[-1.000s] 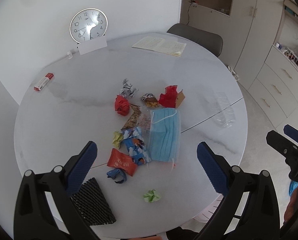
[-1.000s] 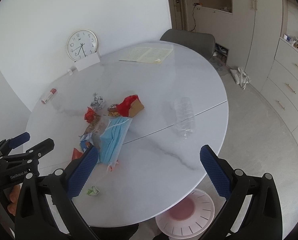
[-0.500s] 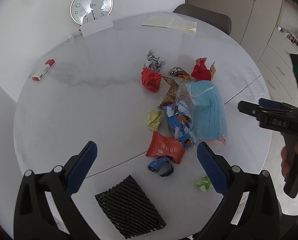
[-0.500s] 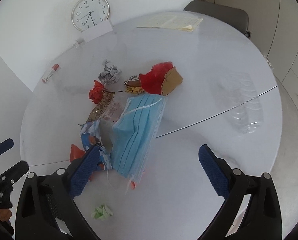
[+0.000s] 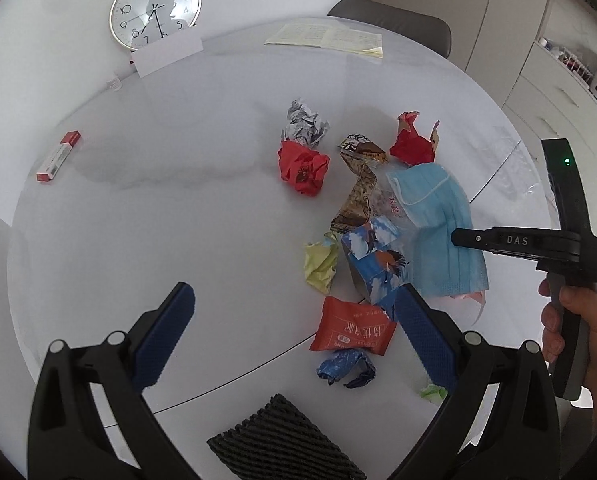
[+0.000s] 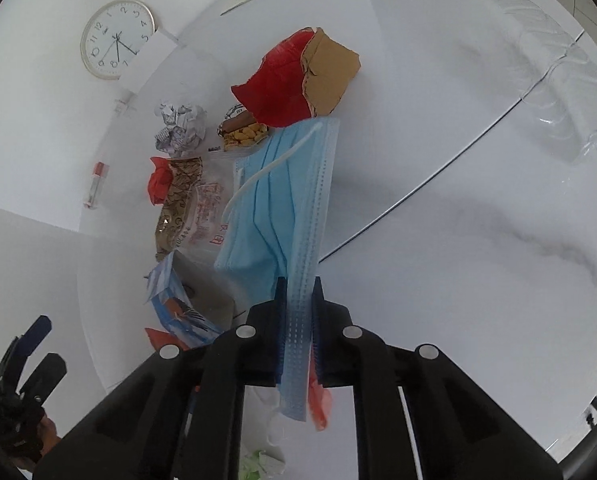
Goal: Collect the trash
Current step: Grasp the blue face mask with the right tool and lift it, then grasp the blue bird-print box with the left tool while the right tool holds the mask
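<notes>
Right wrist view showed my right gripper (image 6: 297,312) just pinched onto the blue face mask (image 6: 282,200) on the table (image 6: 478,280); left wrist view showed my left gripper (image 5: 294,320) spread above scattered wrappers (image 5: 352,330).

A round white marble-pattern desk (image 5: 138,208) carries the items. A wall clock (image 5: 155,9) leans against the white wall at the far edge, with a white card (image 5: 167,53) propped in front of it. An open booklet (image 5: 325,37) lies at the far side, near a grey chair back (image 5: 390,20). A small red-and-white box (image 5: 58,156) lies apart at the left. Beige cabinets (image 5: 518,8) stand beyond.
</notes>
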Available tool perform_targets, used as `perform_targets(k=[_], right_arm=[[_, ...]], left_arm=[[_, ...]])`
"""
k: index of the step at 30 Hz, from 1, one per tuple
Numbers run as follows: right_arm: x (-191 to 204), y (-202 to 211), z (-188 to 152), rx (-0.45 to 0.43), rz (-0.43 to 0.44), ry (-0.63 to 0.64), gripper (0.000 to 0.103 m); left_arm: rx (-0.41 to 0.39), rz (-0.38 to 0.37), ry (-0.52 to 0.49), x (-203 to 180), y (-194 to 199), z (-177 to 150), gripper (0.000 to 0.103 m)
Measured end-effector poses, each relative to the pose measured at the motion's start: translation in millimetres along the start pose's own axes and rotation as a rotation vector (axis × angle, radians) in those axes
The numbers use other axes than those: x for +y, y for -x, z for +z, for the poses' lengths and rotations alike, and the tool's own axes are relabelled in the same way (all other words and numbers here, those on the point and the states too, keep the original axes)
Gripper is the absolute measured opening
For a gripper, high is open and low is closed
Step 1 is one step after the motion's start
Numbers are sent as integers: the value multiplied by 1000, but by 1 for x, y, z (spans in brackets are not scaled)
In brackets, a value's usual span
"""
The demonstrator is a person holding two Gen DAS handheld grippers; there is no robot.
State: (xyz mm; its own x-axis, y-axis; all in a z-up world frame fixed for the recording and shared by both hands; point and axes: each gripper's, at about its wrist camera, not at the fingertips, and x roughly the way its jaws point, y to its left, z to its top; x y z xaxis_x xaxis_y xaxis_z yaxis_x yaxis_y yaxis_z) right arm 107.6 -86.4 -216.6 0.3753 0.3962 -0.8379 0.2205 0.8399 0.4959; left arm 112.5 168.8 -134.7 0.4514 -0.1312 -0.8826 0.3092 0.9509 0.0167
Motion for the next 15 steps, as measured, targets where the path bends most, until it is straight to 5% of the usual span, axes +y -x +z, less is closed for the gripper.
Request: perform_targets(k=[10, 15], right_arm=[[0, 67, 7, -140, 136, -40, 10], [-9, 108, 6, -218, 133, -46, 10]], left_arm=[[-9, -40, -54, -13, -11, 11, 96], [41, -117, 13, -17, -25, 7, 96]])
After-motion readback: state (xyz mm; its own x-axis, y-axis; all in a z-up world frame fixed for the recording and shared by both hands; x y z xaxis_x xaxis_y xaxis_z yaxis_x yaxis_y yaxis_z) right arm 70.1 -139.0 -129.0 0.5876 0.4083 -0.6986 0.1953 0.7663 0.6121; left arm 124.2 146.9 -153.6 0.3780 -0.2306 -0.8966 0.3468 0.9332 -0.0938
